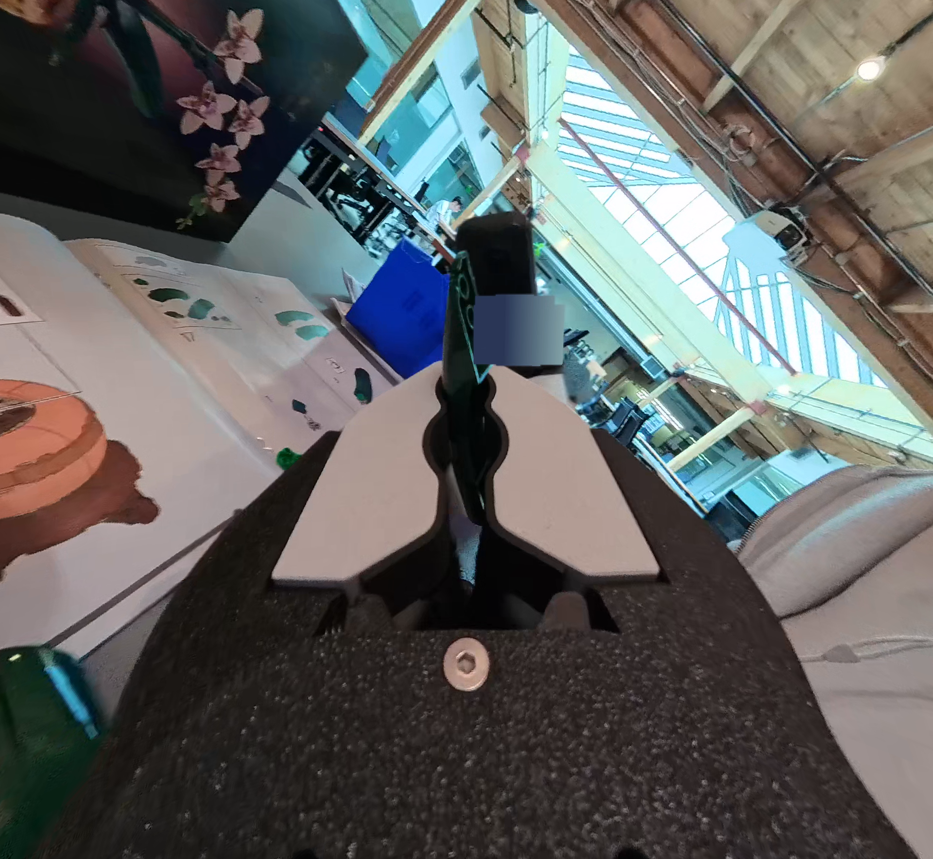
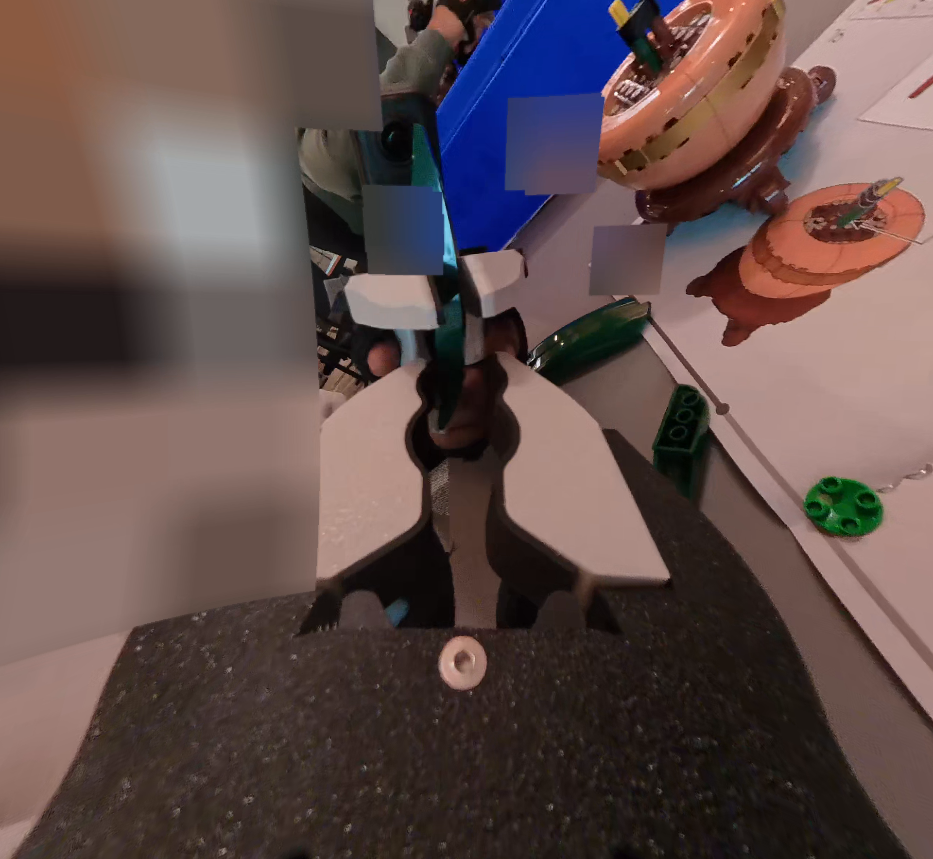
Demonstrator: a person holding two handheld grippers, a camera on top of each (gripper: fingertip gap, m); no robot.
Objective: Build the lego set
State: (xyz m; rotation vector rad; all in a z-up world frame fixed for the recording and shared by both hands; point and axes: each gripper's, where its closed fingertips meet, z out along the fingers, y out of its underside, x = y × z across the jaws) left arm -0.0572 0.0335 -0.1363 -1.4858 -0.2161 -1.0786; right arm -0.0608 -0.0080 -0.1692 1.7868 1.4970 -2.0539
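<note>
Dark green leaf piece [image 1: 462, 410] pinched in left tongs [image 1: 465, 395], closed on it, lifted off the counter [image 2: 565, 239]. Right tongs [image 2: 462, 380] nearly closed on the same leaf's tip. Landmark: orange pot [image 2: 707, 77] on counter; green brick [image 2: 679, 435] and round green plate [image 2: 842, 506] lie below it.

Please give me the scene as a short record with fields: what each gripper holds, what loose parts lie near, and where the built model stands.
left gripper: shut on dark green leaf piece
right gripper: closed around the tip of the same leaf piece
built model: orange pot on brown base, on the table
loose parts: curved dark green piece, dark green brick, round bright green plate
paper: instruction booklet, open
behind: blue bin
</note>
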